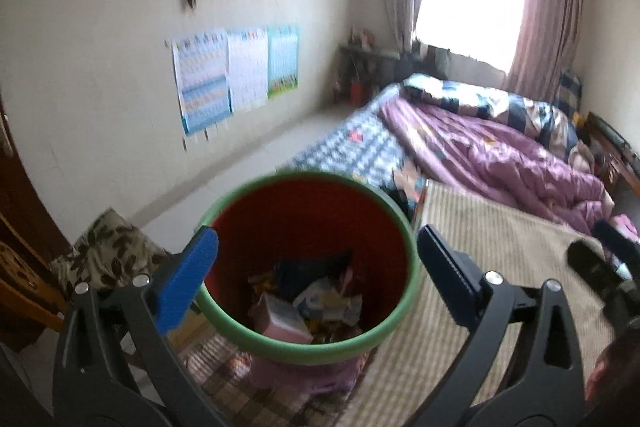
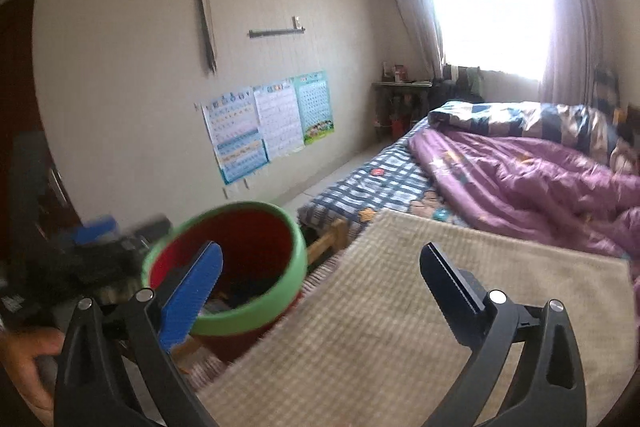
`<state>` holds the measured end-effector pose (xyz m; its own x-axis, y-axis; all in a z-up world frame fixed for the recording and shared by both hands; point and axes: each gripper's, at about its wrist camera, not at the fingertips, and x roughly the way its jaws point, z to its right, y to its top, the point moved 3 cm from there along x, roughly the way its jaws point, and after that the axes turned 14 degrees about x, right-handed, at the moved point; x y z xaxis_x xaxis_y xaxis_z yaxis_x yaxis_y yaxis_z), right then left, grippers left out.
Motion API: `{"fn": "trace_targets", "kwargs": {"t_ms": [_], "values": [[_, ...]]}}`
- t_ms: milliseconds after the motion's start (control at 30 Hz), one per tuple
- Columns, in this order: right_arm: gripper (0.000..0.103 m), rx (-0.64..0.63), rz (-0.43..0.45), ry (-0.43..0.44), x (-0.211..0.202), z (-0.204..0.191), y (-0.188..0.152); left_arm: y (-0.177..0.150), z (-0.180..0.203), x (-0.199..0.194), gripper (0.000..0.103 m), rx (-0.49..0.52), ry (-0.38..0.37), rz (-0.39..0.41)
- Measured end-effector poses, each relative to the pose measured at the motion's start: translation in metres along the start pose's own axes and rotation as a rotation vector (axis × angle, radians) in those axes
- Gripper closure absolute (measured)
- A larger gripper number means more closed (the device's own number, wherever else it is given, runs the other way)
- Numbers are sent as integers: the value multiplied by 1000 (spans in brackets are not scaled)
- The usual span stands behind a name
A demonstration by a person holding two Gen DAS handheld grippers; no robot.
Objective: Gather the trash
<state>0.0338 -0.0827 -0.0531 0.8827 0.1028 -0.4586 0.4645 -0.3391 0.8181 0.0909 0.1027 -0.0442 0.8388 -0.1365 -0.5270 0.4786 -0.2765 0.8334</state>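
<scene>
A bed [image 2: 520,163] with a purple quilt fills your two o'clock; a beige checked blanket [image 2: 400,307] lies on its near end. At the foot, the red trash bin [image 1: 308,227] with a green rim [image 1: 224,323] sits dead ahead of your left gripper [image 1: 318,275] and at ten o'clock of your right gripper [image 2: 320,283]. Both are spread wide and empty. Cartons and wrappers [image 1: 308,303] inside look light and crushable. The rim likely offers the firmest hold. Open floor lies along the wall at eleven.
</scene>
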Motion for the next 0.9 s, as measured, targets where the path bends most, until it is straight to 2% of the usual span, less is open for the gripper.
{"fn": "trace_targets", "kwargs": {"t_ms": [100, 333, 900], "values": [[7, 7, 38, 23, -12, 7, 3, 11, 8, -19, 5, 8, 57, 44], [7, -20, 76, 75, -31, 12, 13, 25, 17, -46, 5, -19, 114, 76], [7, -20, 63, 129, -37, 21, 20, 30, 30, -64, 5, -13, 164, 68]]}}
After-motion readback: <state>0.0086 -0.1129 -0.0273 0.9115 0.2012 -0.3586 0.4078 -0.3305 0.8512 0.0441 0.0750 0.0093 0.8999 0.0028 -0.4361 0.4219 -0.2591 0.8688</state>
